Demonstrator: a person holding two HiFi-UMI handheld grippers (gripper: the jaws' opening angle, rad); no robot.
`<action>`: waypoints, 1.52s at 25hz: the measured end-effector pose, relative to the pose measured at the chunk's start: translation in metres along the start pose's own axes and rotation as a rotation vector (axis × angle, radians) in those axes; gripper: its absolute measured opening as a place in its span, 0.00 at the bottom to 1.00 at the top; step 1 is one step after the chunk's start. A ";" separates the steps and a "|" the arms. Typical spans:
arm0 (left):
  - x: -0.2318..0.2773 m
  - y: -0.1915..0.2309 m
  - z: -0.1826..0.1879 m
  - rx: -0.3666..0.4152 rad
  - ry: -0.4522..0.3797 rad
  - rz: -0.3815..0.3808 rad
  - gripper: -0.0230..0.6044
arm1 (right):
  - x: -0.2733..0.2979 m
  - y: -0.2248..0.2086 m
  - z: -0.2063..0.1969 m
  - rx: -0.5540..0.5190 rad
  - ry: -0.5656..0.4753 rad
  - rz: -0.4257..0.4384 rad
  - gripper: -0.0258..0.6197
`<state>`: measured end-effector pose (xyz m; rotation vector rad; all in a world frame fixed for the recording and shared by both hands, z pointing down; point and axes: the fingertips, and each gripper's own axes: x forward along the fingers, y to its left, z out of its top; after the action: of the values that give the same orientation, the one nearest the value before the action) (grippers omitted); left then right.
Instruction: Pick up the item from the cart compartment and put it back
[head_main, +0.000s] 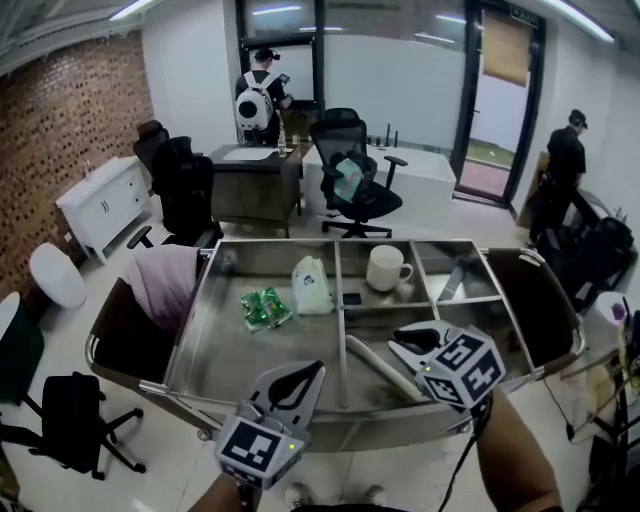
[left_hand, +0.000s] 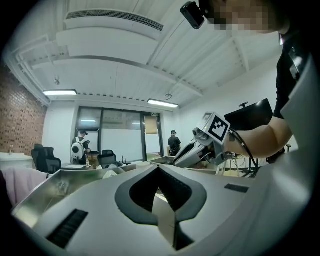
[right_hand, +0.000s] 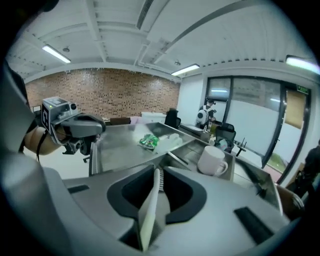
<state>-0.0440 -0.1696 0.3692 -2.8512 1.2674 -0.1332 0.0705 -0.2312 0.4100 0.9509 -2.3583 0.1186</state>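
Observation:
A steel cart (head_main: 330, 428) with several compartments stands in front of me. My right gripper (head_main: 396, 348) hovers over the near right compartment, angled down, shut on a white toothbrush (right_hand: 150, 210) that lies lengthwise between its jaws, bristles (right_hand: 160, 181) near the tips (right_hand: 159, 169). A pale stick (head_main: 372, 364) shows aslant just left of that gripper; I cannot tell whether it is the brush. My left gripper (head_main: 316, 368) is held level at the cart's near edge, shut (left_hand: 159, 168) with nothing in it. A white mug (head_main: 386, 268) stands in a far compartment.
The large left compartment holds a green packet (head_main: 265, 307) and a white bag (head_main: 311, 285). A dark flat tool (head_main: 450, 280) lies in the far right compartment. A pink cloth (head_main: 165, 280) hangs at the cart's left end. Office chairs (head_main: 355, 185), a desk and two people stand beyond.

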 end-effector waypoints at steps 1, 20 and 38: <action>0.000 0.002 -0.001 -0.005 -0.001 0.002 0.04 | 0.006 0.000 -0.001 -0.010 0.017 0.006 0.17; 0.032 0.040 0.007 -0.021 -0.025 0.008 0.04 | 0.099 0.008 -0.074 -0.068 0.344 0.163 0.32; 0.046 0.045 -0.003 -0.039 -0.006 -0.009 0.04 | 0.107 0.011 -0.092 0.009 0.408 0.174 0.31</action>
<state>-0.0467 -0.2343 0.3732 -2.8878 1.2706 -0.1009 0.0469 -0.2618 0.5461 0.6505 -2.0551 0.3563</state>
